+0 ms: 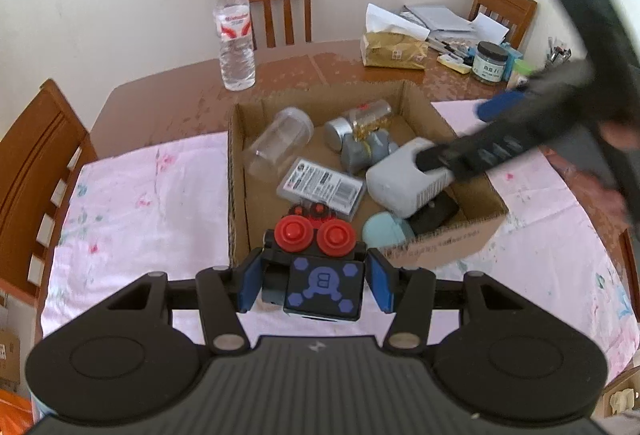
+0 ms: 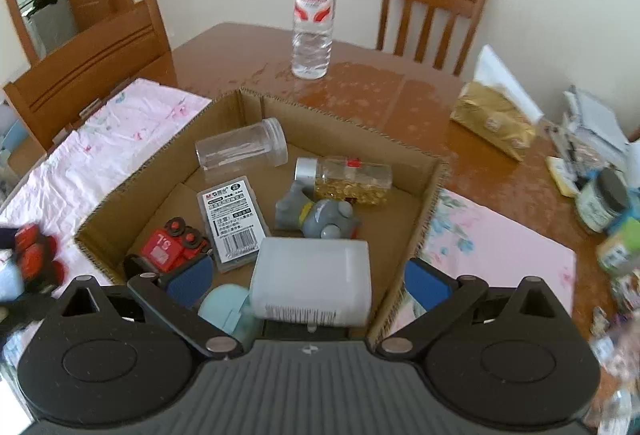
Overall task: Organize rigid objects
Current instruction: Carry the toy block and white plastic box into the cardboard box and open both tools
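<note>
Left gripper (image 1: 314, 285) clamped on a black toy robot (image 1: 316, 275) with two red knobs, blue pads pressed to its sides, held just short of the near wall of the cardboard box (image 1: 236, 195). Right gripper (image 2: 308, 281) spread wide above the box, blue pads apart, nothing between them touching either pad; in the left wrist view seen as a blurred black shape reaching in over the white plastic case (image 1: 404, 179). White case lay in the near right part of the box, beside a pale blue rounded object (image 1: 386, 229) and over a black item (image 1: 434, 215). Further in: clear empty jar (image 1: 280, 143) on its side at the far left, flat grey barcoded case (image 1: 322, 187) in the middle, grey toy elephant (image 1: 366, 149) next to it, silver-capped jar of gold beads (image 1: 366, 117) against the far wall. Red toy truck (image 2: 168, 247) tucked in the near left corner, close by the flat case. Box sat on a pink floral cloth (image 1: 140, 203) over a brown table (image 1: 168, 99). Water bottle (image 1: 236, 31) upright beyond the box, gold tissue pack (image 1: 394, 51) and clutter at the far right corner.
</note>
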Action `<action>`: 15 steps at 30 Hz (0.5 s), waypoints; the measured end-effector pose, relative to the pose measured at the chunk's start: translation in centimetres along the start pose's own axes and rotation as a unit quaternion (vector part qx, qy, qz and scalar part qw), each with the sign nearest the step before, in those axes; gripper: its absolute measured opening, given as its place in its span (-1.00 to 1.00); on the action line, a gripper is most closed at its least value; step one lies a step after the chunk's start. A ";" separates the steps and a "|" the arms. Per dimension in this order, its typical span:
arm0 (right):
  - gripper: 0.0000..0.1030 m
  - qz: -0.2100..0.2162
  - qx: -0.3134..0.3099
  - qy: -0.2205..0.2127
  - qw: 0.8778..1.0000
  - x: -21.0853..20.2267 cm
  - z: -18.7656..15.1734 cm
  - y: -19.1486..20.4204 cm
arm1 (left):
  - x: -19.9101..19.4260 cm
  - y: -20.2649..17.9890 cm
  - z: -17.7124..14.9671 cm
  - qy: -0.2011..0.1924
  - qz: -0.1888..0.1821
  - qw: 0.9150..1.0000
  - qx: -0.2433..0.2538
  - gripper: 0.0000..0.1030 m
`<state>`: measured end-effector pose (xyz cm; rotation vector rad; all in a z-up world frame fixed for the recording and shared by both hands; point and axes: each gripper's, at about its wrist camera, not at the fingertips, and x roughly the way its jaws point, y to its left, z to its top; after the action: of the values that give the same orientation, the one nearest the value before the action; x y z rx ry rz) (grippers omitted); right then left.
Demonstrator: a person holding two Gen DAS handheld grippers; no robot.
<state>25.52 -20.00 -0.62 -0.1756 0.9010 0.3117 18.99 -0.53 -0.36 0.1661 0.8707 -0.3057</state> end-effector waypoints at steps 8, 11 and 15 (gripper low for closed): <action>1.00 -0.044 0.039 -0.014 0.998 -3.8 -2.7 0.7 | 4.5 1.2 2.8 0.009 0.010 1.000 0.015 0.03; 1.00 -0.054 0.055 -0.010 0.997 -4.4 -3.6 0.7 | 6.6 1.8 3.4 0.019 0.015 1.000 0.020 0.03; 1.00 -0.064 0.072 -0.006 0.995 -5.0 -4.4 0.6 | 8.6 2.3 4.0 0.024 0.024 0.999 0.029 0.03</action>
<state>19.15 -21.58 0.59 -0.0973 0.8928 0.1283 27.88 -1.08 -4.43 0.2488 0.9049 -0.2820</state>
